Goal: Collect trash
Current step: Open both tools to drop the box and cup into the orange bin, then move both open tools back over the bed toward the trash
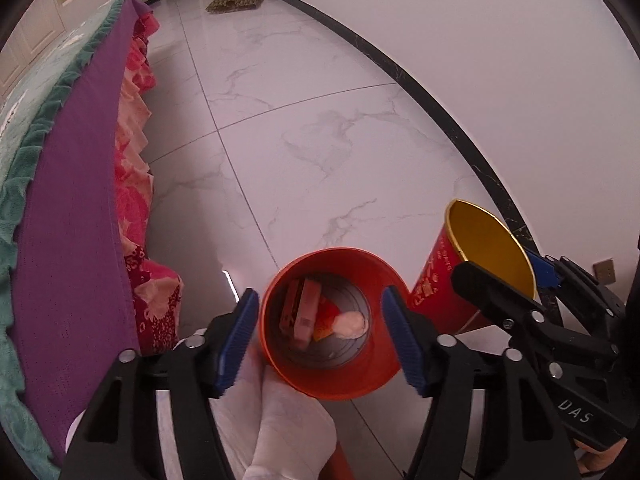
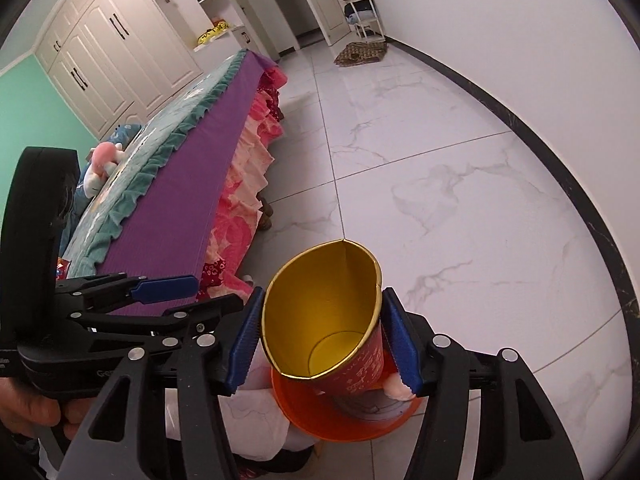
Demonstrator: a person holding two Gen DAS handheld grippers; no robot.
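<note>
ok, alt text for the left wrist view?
Open left gripper straddles an orange bucket holding scraps of trash, above a white marble floor. The right gripper holds a red paper cup beside it; a bed runs along the left.

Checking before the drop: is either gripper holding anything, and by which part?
The right gripper holds the red paper cup by its upper wall, pads on opposite sides. The left gripper holds nothing.

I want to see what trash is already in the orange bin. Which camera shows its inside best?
The left wrist view: it looks straight down into the orange bin, showing wrappers and a white wad on the bottom. In the right wrist view the red paper cup covers the bin; only its rim shows.
</note>
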